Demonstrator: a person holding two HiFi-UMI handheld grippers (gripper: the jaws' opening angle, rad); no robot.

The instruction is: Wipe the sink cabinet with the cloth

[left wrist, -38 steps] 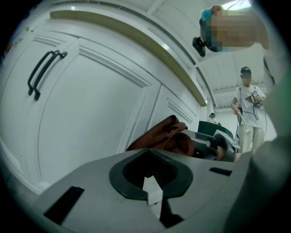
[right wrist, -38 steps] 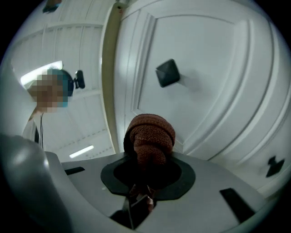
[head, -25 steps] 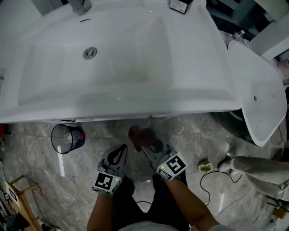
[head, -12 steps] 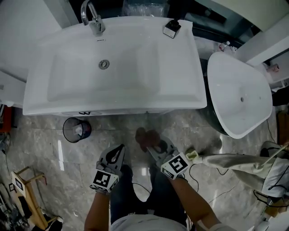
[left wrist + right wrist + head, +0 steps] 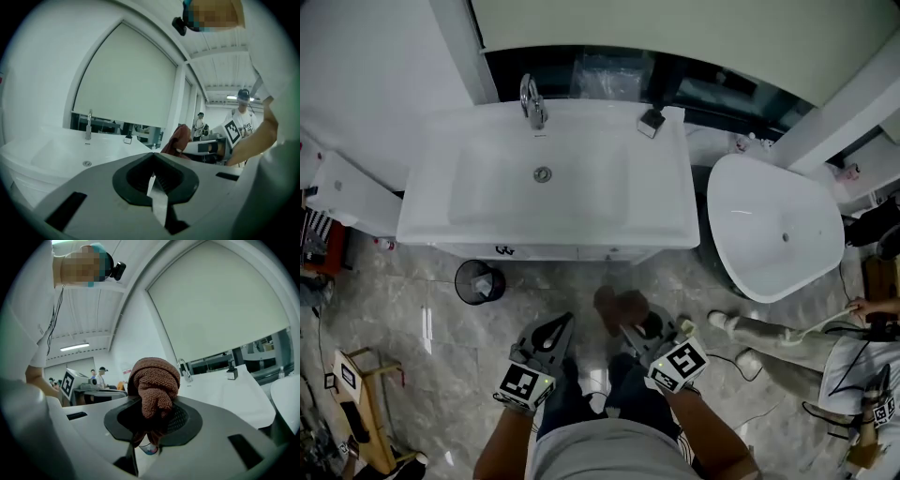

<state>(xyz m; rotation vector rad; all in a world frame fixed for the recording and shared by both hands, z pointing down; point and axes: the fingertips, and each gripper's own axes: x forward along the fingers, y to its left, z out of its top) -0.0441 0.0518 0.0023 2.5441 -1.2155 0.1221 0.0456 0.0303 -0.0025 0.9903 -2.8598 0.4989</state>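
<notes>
The white sink (image 5: 661, 220) tops the cabinet, whose narrow front (image 5: 581, 252) shows under the rim. A faucet (image 5: 532, 99) stands at the back of the sink. My right gripper (image 5: 630, 328) is shut on a bunched brown cloth (image 5: 617, 307), held over the floor well short of the cabinet. In the right gripper view the cloth (image 5: 154, 380) bulges up out of the gripper (image 5: 152, 406). My left gripper (image 5: 565, 322) hangs beside it, shut and holding nothing. From the left gripper (image 5: 152, 158) view, the cloth (image 5: 177, 139) shows to the right and the sink (image 5: 56, 154) to the left.
A black mesh bin (image 5: 478, 281) stands on the marble floor left of the cabinet front. A second white basin (image 5: 773, 234) sits to the right. A person (image 5: 862, 352) is at the right edge, with cables on the floor. A small dark dispenser (image 5: 652, 122) rests on the sink's back corner.
The head view has drawn back and up from the sink, which now looks smaller and farther away. Both grippers stay low in front of the body, and the cloth stays in the right one.
</notes>
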